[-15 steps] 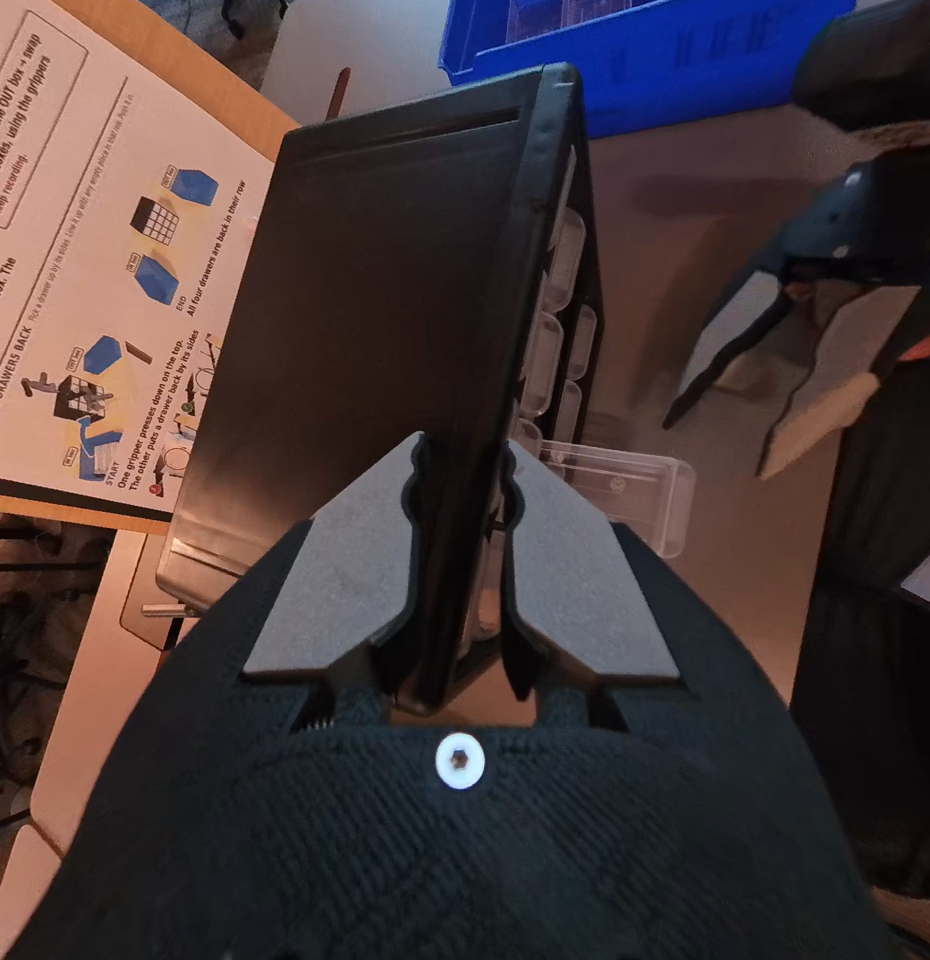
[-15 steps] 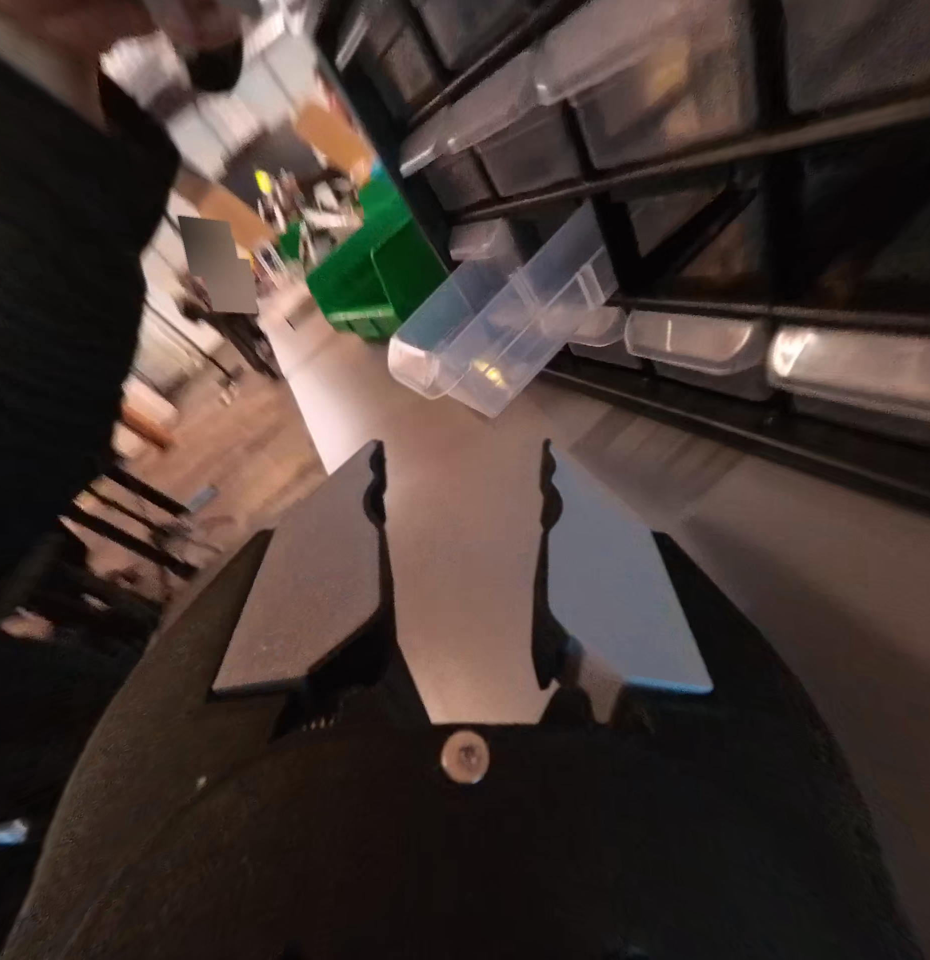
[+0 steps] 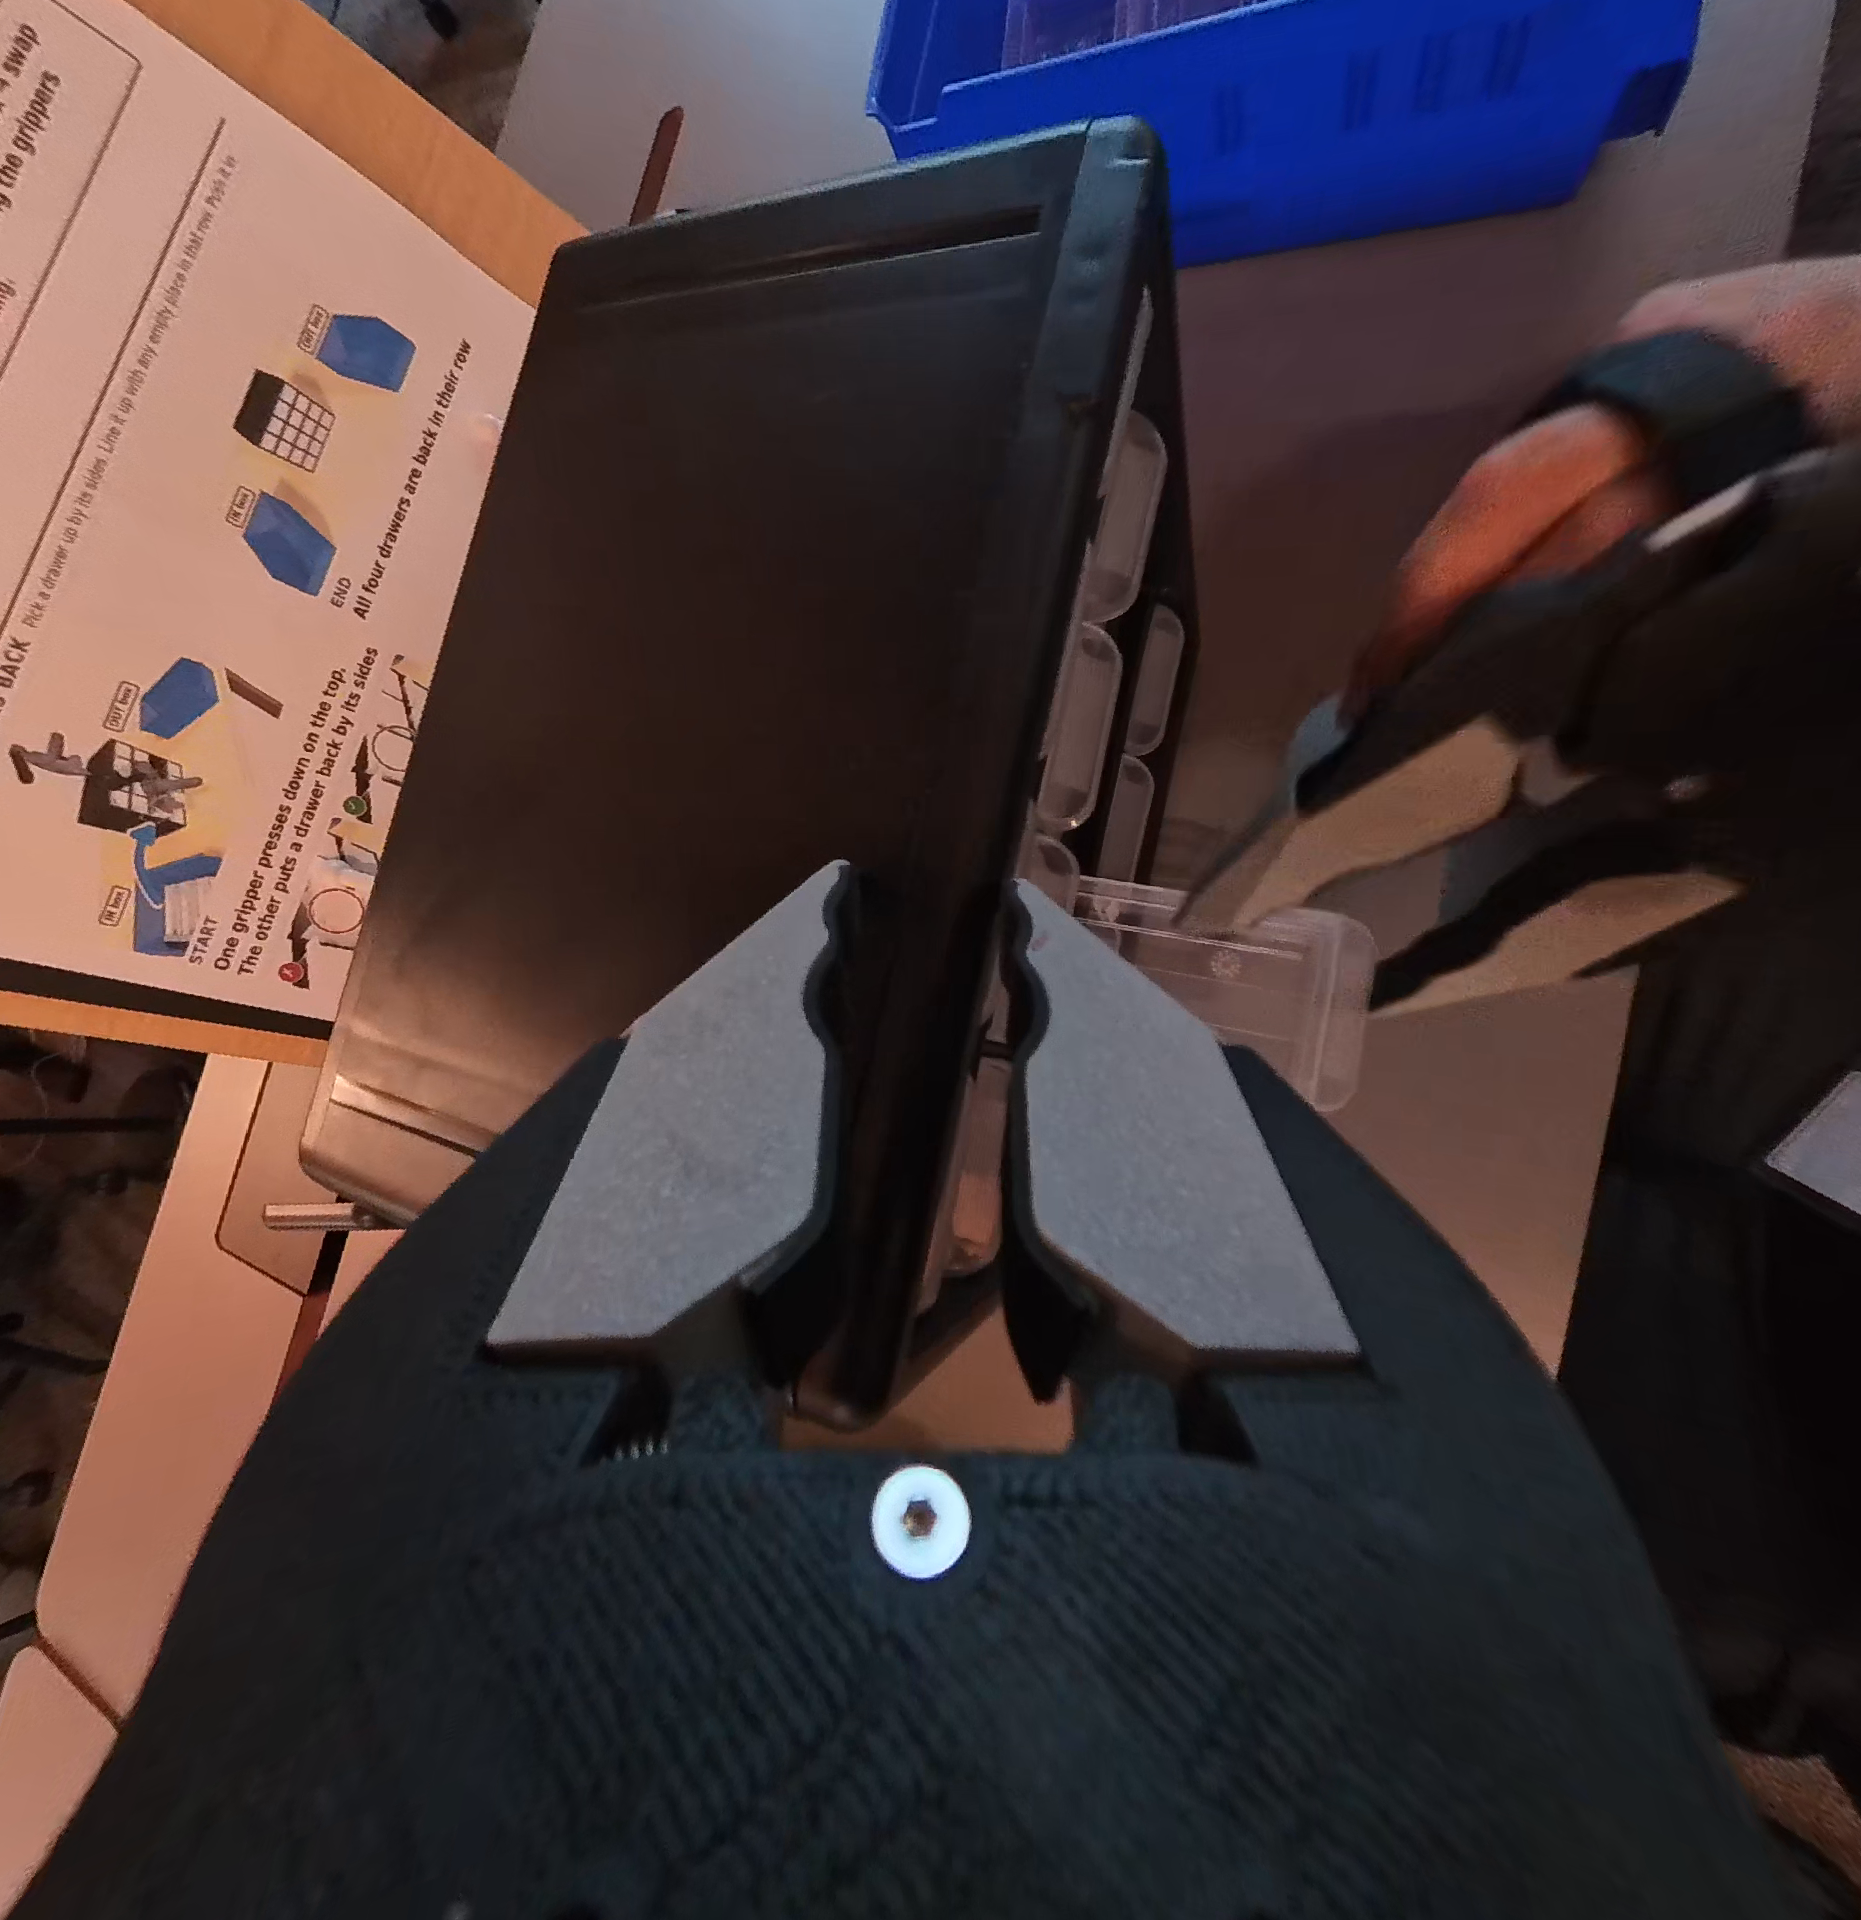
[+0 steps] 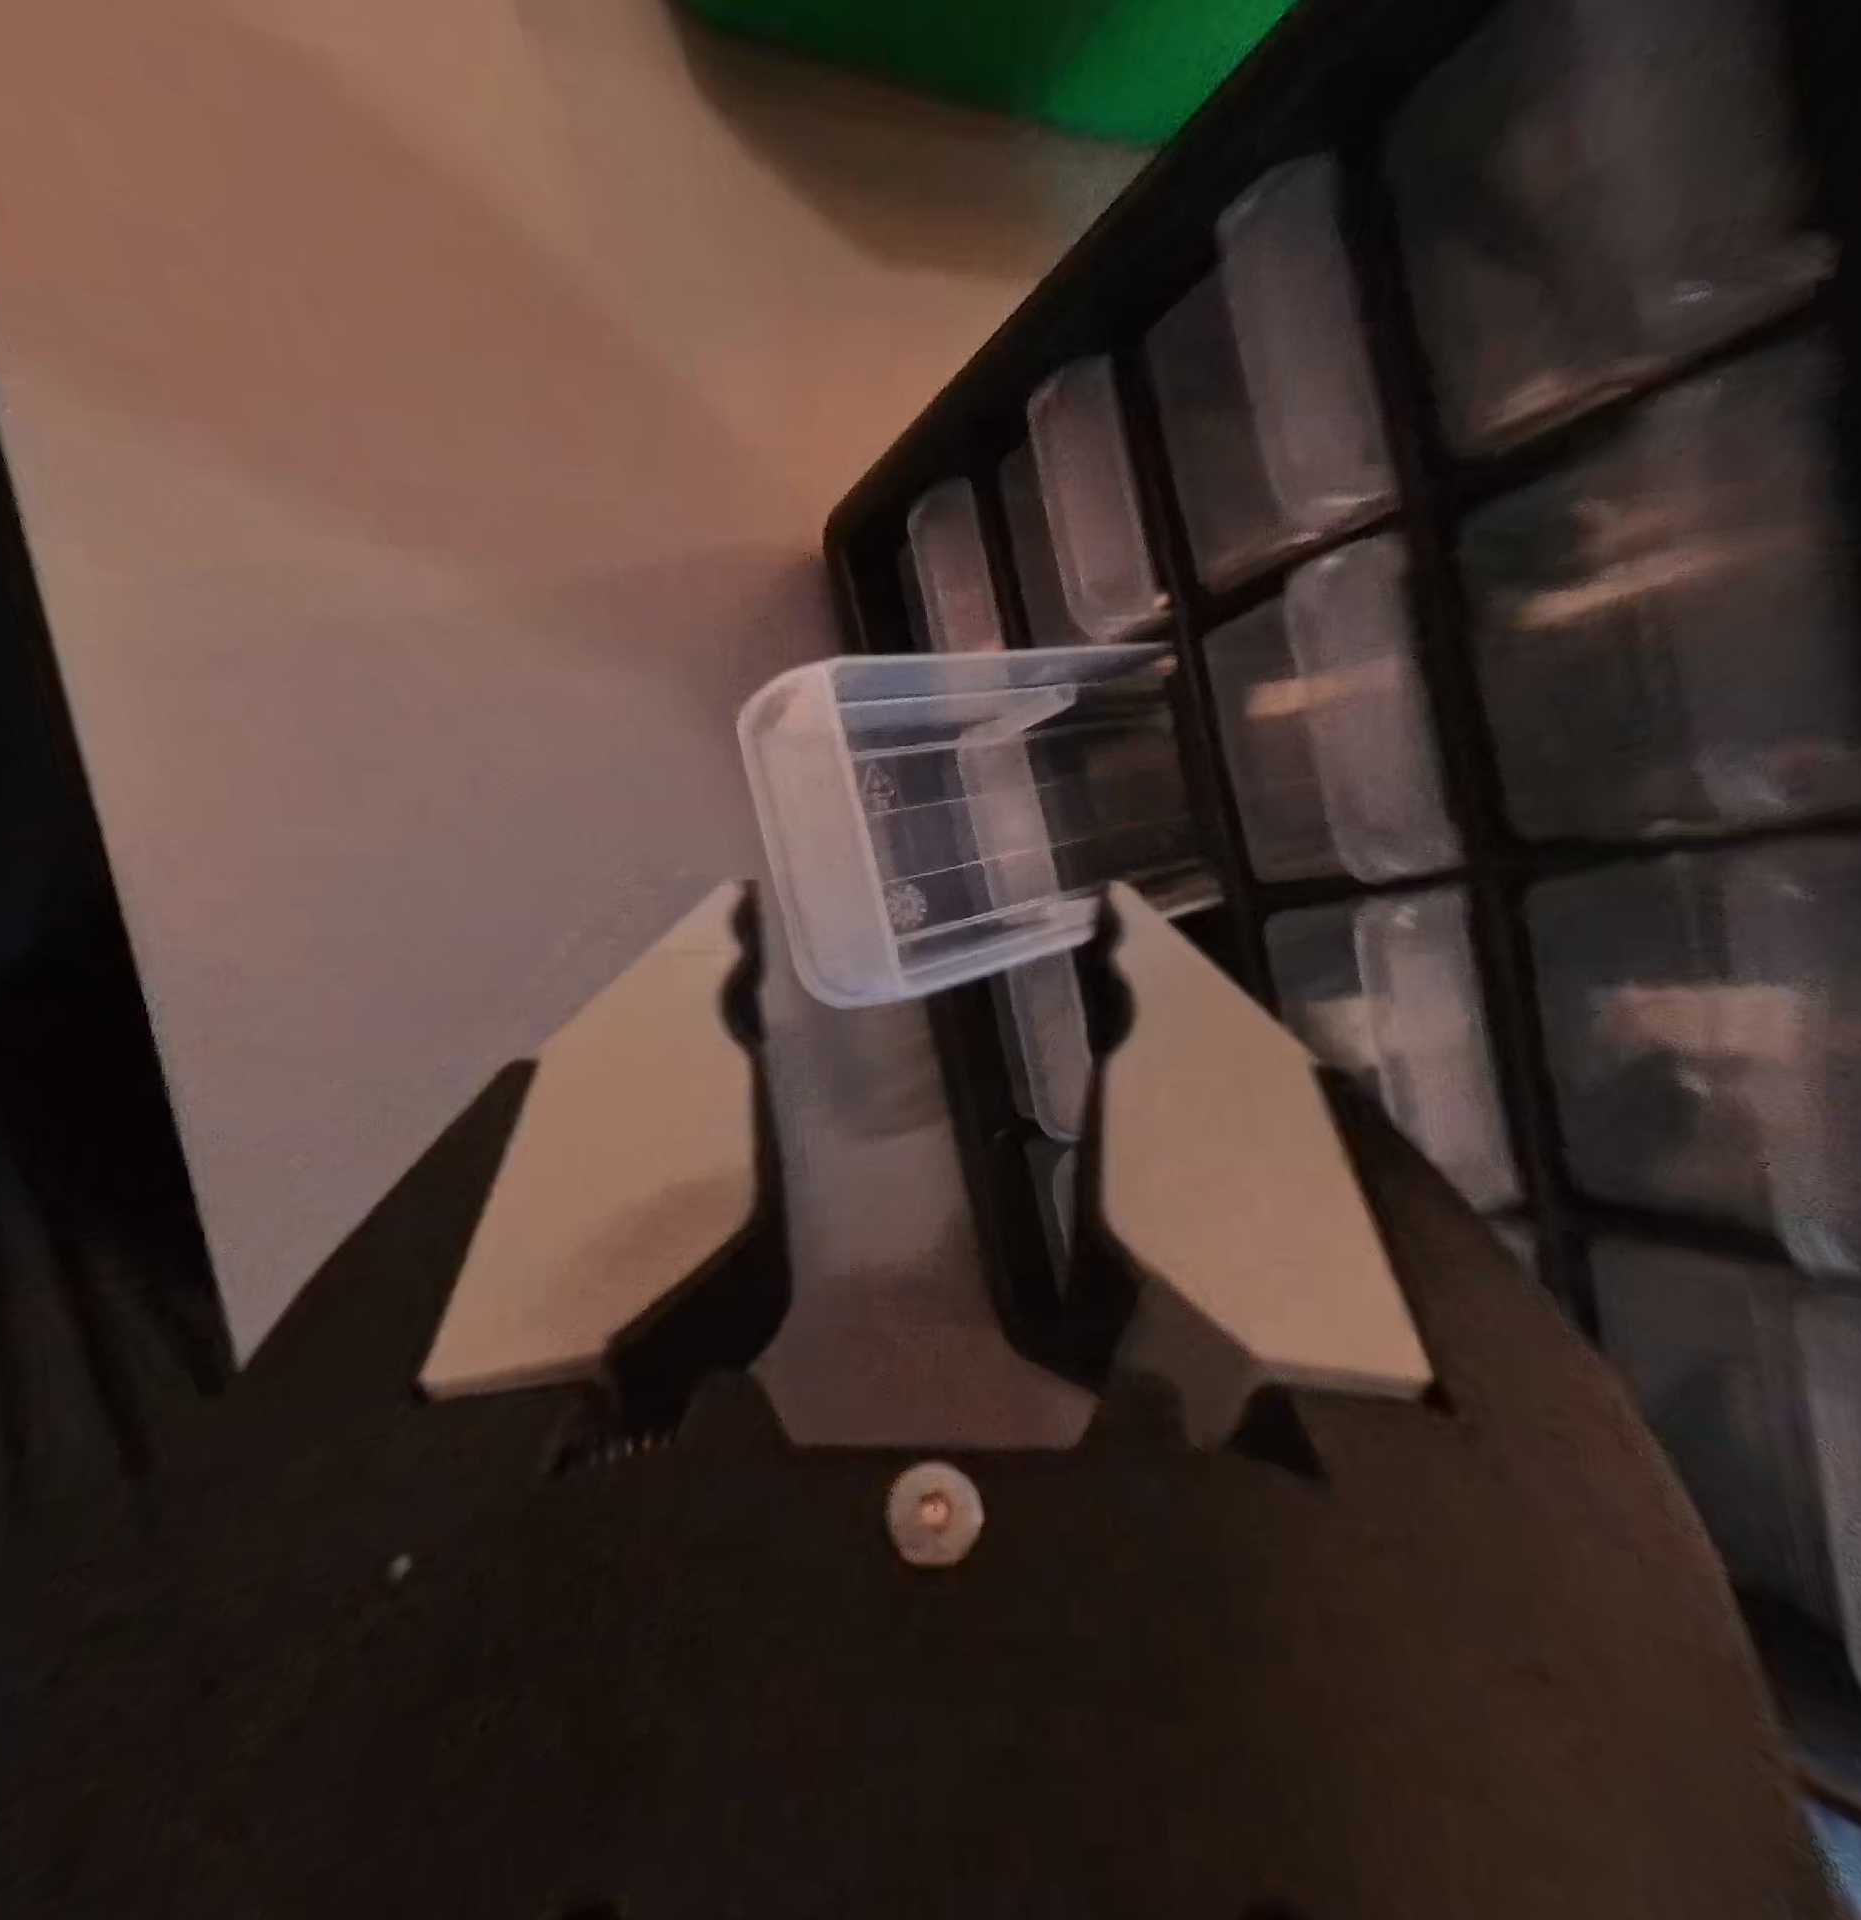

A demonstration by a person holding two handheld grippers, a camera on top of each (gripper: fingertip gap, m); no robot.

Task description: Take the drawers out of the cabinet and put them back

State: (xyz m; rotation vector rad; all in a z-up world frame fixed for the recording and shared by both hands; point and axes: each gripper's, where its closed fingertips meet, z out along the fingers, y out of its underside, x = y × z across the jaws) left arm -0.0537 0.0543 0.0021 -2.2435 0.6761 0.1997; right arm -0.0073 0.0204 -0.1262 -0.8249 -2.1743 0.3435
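Since half a second ago the right hand-held gripper (image 4: 926,935) has closed in on the clear drawer (image 4: 905,821), which now sits just ahead of its fingertips, sticking partway out of the black cabinet (image 4: 1477,727). Its jaws stand wide apart, one tip at the drawer's front corner and the other beside its wall, gripping nothing yet; they look lined up to take it by its sides. The left hand-held gripper (image 3: 926,935) stays clamped on the cabinet's top edge (image 3: 780,623), likely to steady it on the bench (image 3: 1425,1195) against the pull. A blue bin (image 3: 1321,125) waits beyond.
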